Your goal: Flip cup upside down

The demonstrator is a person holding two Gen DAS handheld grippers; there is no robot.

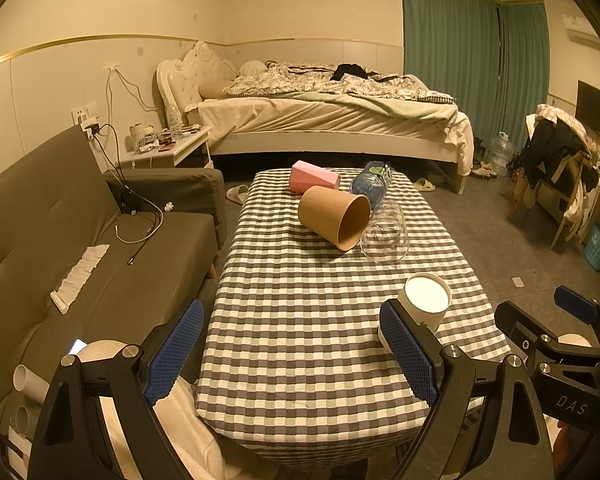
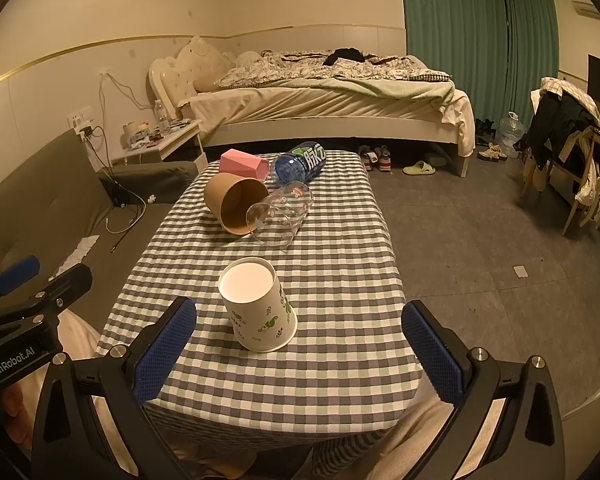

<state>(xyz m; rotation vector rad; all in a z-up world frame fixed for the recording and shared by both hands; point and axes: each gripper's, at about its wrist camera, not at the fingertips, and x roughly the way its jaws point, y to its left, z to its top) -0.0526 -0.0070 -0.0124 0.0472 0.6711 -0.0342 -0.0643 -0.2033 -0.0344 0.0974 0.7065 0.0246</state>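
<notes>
Checkered table bears upturned cup; both hand-held grippers gape, hovering.

"DAS" on right hand-held gripper; "GenRobot.AI" on left hand-held gripper; "脉动" on blue bottle.

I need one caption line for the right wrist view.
White floral paper cup stands upside down on the checkered tablecloth, between the open right tool fingers.
</notes>
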